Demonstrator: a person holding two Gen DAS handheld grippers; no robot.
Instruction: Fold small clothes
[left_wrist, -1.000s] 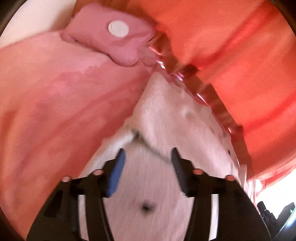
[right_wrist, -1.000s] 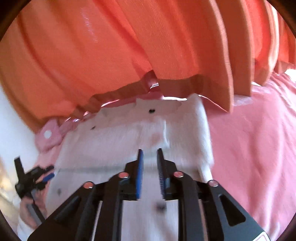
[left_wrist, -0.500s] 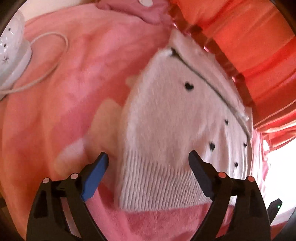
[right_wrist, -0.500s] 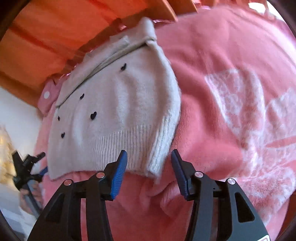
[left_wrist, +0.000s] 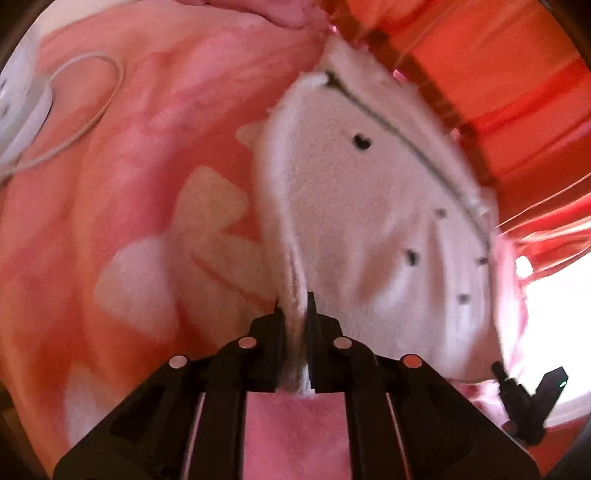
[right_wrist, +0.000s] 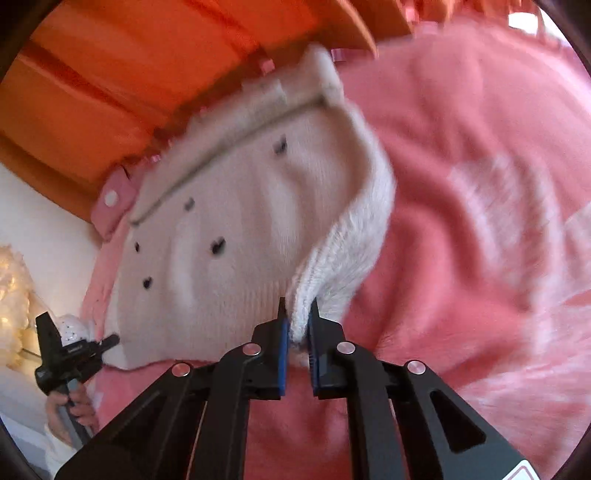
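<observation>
My two grippers, left (left_wrist: 294, 302) and right (right_wrist: 297, 314), each pinch one hem corner of the one sweater (right_wrist: 236, 236) on the blanket (right_wrist: 480, 184).

Pink blanket (left_wrist: 122, 192), orange curtain (right_wrist: 110, 85), white cord (left_wrist: 92, 110)
</observation>
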